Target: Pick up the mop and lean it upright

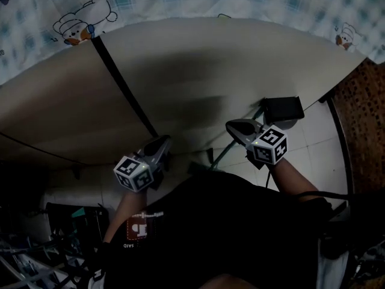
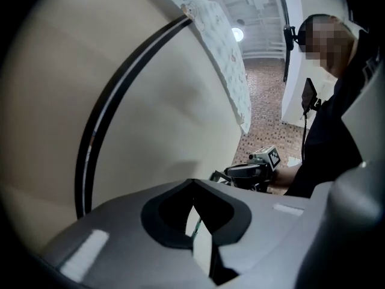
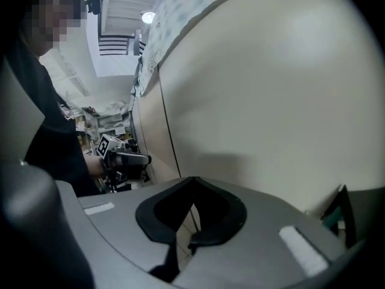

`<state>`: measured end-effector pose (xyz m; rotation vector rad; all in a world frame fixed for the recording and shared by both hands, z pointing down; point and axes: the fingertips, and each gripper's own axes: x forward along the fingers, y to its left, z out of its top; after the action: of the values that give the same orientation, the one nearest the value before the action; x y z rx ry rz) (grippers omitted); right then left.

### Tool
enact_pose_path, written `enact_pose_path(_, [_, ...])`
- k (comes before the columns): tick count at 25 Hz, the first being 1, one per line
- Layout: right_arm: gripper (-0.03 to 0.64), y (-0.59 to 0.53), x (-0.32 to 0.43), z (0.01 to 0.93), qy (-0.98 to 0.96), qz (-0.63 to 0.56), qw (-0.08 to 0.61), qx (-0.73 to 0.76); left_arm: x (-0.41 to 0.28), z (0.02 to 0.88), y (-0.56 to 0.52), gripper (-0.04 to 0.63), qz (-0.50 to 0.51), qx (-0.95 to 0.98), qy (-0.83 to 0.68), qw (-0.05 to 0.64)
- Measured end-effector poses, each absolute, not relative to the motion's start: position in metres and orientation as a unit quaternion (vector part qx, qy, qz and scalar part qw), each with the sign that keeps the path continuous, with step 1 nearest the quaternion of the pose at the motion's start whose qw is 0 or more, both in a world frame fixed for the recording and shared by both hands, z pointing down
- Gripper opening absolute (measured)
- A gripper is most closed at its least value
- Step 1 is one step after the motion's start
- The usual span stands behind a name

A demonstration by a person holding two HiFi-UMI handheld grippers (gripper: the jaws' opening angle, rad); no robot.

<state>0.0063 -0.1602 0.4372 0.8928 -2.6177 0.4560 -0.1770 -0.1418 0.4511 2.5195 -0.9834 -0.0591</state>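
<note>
Left gripper point(image 2: 192, 182) smooth grey jaws together, empty | right gripper point(image 3: 194, 179) likewise closed | thin green mop handle point(image 1: 221, 155) near matte cream panel point(image 1: 210, 59)

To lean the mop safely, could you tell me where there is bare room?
Bare: the beige wall between the black strip and the mop head; white tiles before the brown floor. Crowded: the racks and cables lower left.

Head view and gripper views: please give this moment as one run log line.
left claw: shut, empty | right claw: shut, empty | mop: not held, near wall base | wall: close ahead
</note>
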Motion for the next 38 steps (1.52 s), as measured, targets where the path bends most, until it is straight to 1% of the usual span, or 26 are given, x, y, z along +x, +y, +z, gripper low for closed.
enact_pose_path(5, [0.014,-0.162,0.061,0.441,-0.919,0.163,0.152,0.325,-0.121,0.453,-0.136,-0.002,-0.01,0.917,-0.337,0.211])
enact_pose_path(9, [0.014,-0.167,0.109,0.438,-0.928,0.159,0.143,0.307,-0.076,0.455,-0.141,-0.002,-0.002,0.907,-0.365,0.208])
enact_pose_path(14, [0.014,-0.161,0.162,0.459,-0.941,0.158,0.166,0.248,-0.002,0.453,-0.144,-0.002,-0.029,0.893,-0.388,0.228])
enact_pose_path(18, [0.014,-0.145,0.173,0.485,-0.947,0.177,0.179,0.197,0.032,0.452,-0.141,-0.002,-0.025,0.889,-0.391,0.236])
enact_pose_path(21, [0.015,-0.14,0.174,0.521,-0.943,0.192,0.196,0.189,0.029,0.454,-0.134,-0.002,-0.017,0.888,-0.394,0.236])
enact_pose_path(25, [0.023,-0.132,0.167,0.583,-0.925,0.207,0.232,0.22,0.004,0.463,-0.121,-0.002,0.0,0.886,-0.397,0.239])
enact_pose_path(26, [0.059,-0.132,0.167,0.599,-0.918,0.215,0.24,0.231,-0.002,0.466,-0.118,-0.002,0.005,0.886,-0.396,0.242])
enact_pose_path(34, [0.122,-0.164,0.189,0.682,-0.865,0.263,0.258,0.341,-0.035,0.493,-0.098,-0.002,0.045,0.88,-0.39,0.266])
enact_pose_path(38, [0.155,-0.18,0.196,0.728,-0.843,0.285,0.273,0.365,-0.044,0.498,-0.093,-0.002,0.054,0.874,-0.397,0.275])
